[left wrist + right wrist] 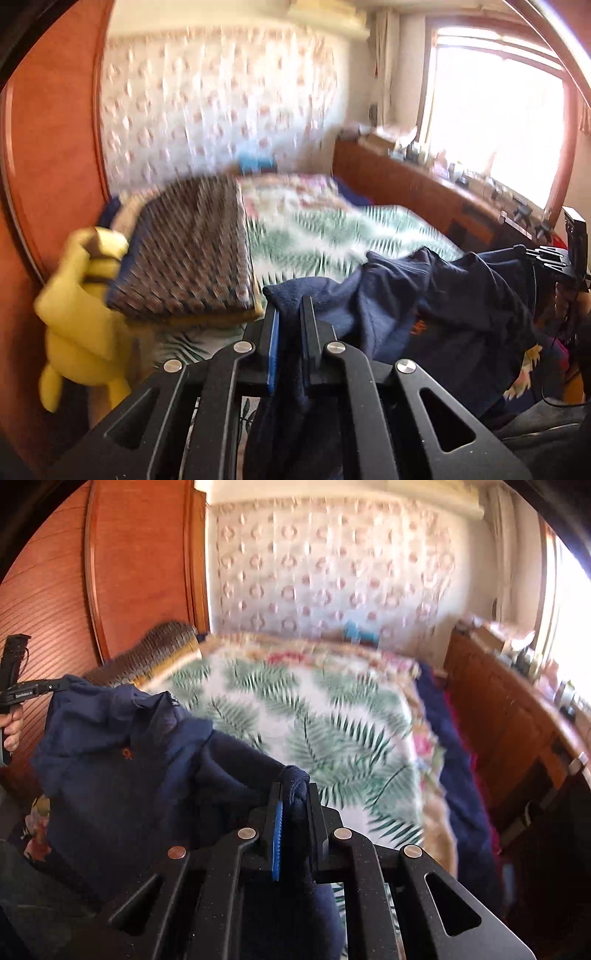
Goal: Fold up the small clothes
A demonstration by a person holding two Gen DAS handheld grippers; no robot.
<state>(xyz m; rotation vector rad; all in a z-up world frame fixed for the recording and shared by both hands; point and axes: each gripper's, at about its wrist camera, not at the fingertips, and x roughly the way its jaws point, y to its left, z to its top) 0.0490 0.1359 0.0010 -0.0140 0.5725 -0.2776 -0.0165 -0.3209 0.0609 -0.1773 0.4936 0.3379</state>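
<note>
A small navy blue garment (pixel 424 306) with an orange mark hangs stretched between both grippers above the bed. My left gripper (pixel 290 314) is shut on one corner of it; the cloth runs down between the black fingers. In the right wrist view the same navy garment (pixel 122 760) drapes to the left, and my right gripper (pixel 293 797) is shut on a bunched corner of it. The other gripper shows at the far edge of each view, with a hand on its handle in the right wrist view.
The bed has a leaf-print cover (pixel 314 720) with a floral border. A brown patterned cushion (pixel 192 251) and a yellow soft toy (pixel 81 306) lie at its left. A wooden wardrobe (pixel 129 565) stands left, a cluttered wooden sideboard (pixel 424 184) under a bright window right.
</note>
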